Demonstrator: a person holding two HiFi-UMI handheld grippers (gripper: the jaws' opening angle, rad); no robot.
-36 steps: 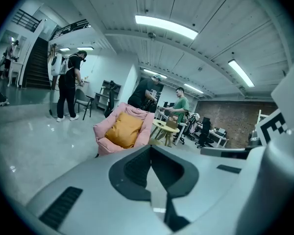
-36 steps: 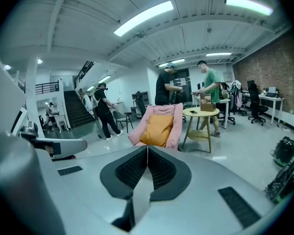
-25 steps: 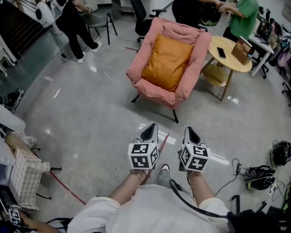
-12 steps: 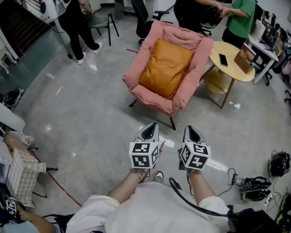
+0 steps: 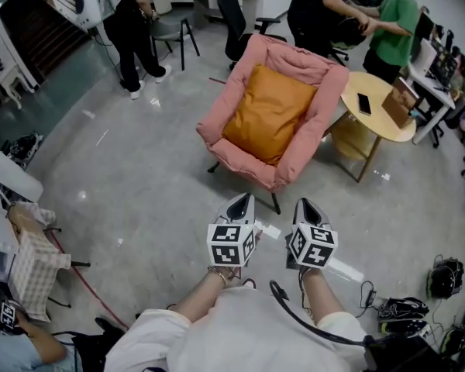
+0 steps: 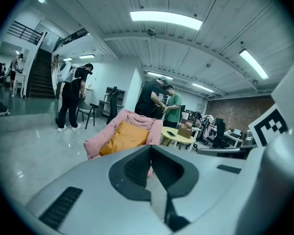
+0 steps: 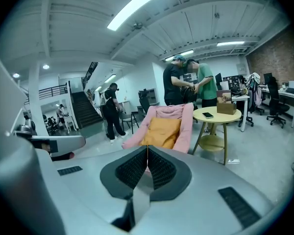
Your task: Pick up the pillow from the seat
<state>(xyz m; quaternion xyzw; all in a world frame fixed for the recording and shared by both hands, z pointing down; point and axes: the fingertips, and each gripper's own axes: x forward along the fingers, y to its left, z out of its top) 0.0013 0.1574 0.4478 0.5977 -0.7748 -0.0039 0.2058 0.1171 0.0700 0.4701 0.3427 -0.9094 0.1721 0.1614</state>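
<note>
Both grippers, left (image 5: 239, 205) and right (image 5: 305, 209), jaws closed and empty; unopened, they would shove the pillow (image 5: 268, 115) against the seat (image 5: 217, 126).

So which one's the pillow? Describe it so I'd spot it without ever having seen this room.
Find the pink padded chair in the middle of the grey floor, beside a round wooden table. The pillow is the big square cushion leaning on its seat and back. It is orange, the only thing in the chair, and much brighter than the pink padding around it.
</note>
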